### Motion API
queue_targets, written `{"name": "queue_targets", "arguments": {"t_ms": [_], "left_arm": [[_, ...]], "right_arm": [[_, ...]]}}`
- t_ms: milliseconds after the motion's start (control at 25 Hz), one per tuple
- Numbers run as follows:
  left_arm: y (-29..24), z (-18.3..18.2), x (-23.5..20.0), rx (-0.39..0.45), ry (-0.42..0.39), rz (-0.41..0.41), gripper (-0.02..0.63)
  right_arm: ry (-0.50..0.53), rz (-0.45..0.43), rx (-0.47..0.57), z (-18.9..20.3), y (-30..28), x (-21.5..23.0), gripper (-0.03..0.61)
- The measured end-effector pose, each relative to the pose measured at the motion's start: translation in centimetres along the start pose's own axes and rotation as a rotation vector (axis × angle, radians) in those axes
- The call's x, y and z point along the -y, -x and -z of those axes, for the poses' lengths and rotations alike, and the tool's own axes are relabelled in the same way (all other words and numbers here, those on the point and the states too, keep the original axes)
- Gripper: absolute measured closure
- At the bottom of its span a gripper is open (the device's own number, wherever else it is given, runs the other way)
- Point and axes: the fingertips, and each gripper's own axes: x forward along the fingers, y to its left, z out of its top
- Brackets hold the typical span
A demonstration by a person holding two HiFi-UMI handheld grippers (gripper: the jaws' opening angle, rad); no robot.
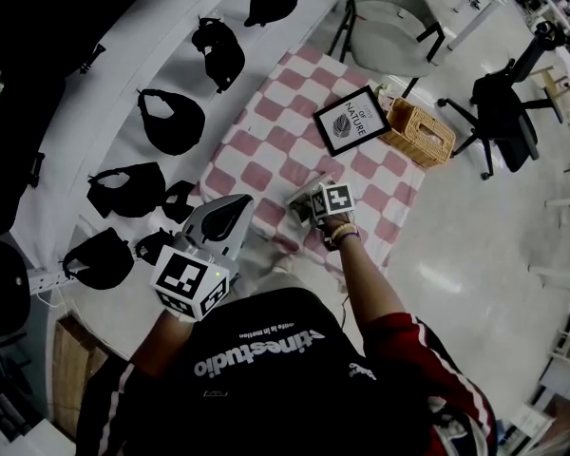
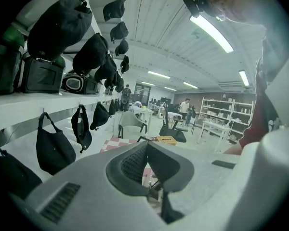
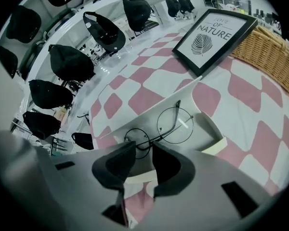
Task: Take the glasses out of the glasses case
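Note:
A pair of round thin-wire glasses (image 3: pixel 175 124) lies inside an open white glasses case (image 3: pixel 145 106) on the pink-and-white checked cloth (image 3: pixel 149 76). My right gripper (image 3: pixel 143 153) points steeply down at the case. Its jaws stand a narrow gap apart just short of the left lens, with nothing pressed between the pads. In the head view the right gripper (image 1: pixel 305 207) hovers over the case (image 1: pixel 300 198) at the cloth's near edge. The left gripper (image 1: pixel 239 204) is held near-level to the left of the case. Its pads (image 2: pixel 147 150) meet, with nothing between them.
A framed leaf print (image 1: pixel 351 120) and a wicker basket (image 1: pixel 420 131) stand on the far side of the cloth. Black bags (image 1: pixel 171 122) hang along the white shelf at the left. A black office chair (image 1: pixel 503 112) and a grey chair (image 1: pixel 389 27) stand beyond the table.

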Motion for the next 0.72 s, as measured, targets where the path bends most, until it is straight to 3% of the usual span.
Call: {"name": "queue_targets", "arguments": {"t_ms": [240, 400, 560, 720], "left_arm": [[0.1, -0.1, -0.3, 0.002, 0.015, -0.013, 0.607], [0.1, -0.1, -0.3, 0.001, 0.027, -0.017, 0.607], [0.0, 0.0, -0.2, 0.001, 0.03, -0.017, 0.607], [0.3, 0.1, -0.2, -0.001, 0.032, -0.019, 0.607]], "right_arm": [[-0.017, -0.056, 0.039, -0.1, 0.0, -0.3, 0.491], [-0.055, -0.093, 0.139, -0.6, 0.6, -0.2, 0.571], [-0.105, -0.129, 0.184, -0.4, 0.5, -0.2, 0.575], [-0.14, -0.11, 0.189, -0.4, 0.4, 0.1, 0.559]]}}
